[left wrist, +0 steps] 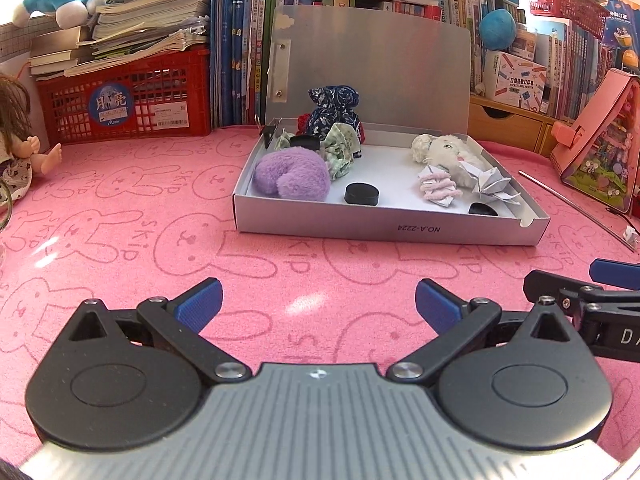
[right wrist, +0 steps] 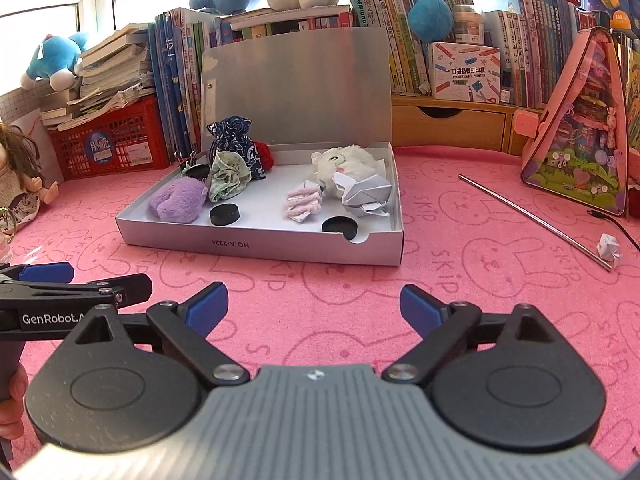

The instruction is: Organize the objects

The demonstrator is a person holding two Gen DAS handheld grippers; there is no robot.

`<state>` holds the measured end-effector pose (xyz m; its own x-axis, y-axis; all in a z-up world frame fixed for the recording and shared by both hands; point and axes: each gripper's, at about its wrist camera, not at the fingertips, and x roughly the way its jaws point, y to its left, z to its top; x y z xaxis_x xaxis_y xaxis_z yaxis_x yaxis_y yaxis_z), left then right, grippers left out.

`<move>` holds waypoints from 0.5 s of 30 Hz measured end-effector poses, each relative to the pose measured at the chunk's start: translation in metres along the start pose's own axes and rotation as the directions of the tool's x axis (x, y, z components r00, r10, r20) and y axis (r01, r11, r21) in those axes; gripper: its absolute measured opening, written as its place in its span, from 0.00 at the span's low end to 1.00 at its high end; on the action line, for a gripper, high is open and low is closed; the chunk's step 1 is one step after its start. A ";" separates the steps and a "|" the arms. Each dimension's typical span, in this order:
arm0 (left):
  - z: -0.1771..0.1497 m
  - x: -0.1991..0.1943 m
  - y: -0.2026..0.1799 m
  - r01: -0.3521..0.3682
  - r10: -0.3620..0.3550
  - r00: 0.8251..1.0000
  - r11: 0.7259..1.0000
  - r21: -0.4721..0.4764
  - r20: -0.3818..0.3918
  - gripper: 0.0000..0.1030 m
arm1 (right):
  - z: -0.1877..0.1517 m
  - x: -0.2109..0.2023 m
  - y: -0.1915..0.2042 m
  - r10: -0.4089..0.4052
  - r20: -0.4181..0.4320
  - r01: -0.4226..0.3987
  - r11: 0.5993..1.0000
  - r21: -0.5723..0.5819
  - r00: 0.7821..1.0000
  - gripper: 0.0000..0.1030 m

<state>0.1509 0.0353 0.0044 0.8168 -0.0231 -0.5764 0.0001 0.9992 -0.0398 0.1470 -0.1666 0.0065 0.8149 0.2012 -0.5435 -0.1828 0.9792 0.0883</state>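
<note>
A silver box [left wrist: 384, 229] [right wrist: 256, 245] with its lid up stands on the pink mat. It holds a purple plush [left wrist: 294, 174] [right wrist: 178, 200], a navy pouch [left wrist: 335, 110] [right wrist: 236, 146], a green scrunchie [left wrist: 340, 144], a white plush [left wrist: 444, 152] [right wrist: 346, 160], a pink scrunchie [right wrist: 304, 202], a folded paper piece [right wrist: 366, 194] and black discs [left wrist: 361, 193] [right wrist: 225, 214]. My left gripper [left wrist: 318, 302] is open and empty, short of the box. My right gripper [right wrist: 314, 306] is open and empty beside it. A small paper piece [right wrist: 608, 247] lies on the mat at right.
A metal rod [right wrist: 532, 218] lies on the mat right of the box. A pink toy house [right wrist: 580, 136] stands at far right. A red crate [left wrist: 128, 100] with books, a doll [left wrist: 16, 152] and bookshelves line the back and left.
</note>
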 end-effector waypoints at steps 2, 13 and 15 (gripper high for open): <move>-0.006 0.000 0.003 -0.006 0.006 1.000 1.000 -0.001 -0.008 1.00 | -0.008 0.001 0.000 -0.005 -0.016 0.005 1.000 0.005 1.000 0.94; -0.018 0.004 0.013 -0.023 0.022 0.999 0.999 -0.026 -0.039 1.00 | -0.028 0.004 0.004 -0.042 -0.055 0.040 0.999 -0.024 0.998 0.94; -0.019 0.004 0.012 -0.026 0.025 0.999 0.999 -0.023 -0.041 1.00 | -0.029 0.006 0.004 -0.049 -0.067 0.048 0.999 -0.024 0.997 0.95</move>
<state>0.1430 0.0467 -0.0136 0.7925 0.0002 -0.6099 -0.0343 0.9984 -0.0442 0.1355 -0.1619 -0.0205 0.7842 0.1506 -0.6019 -0.1571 0.9867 0.0421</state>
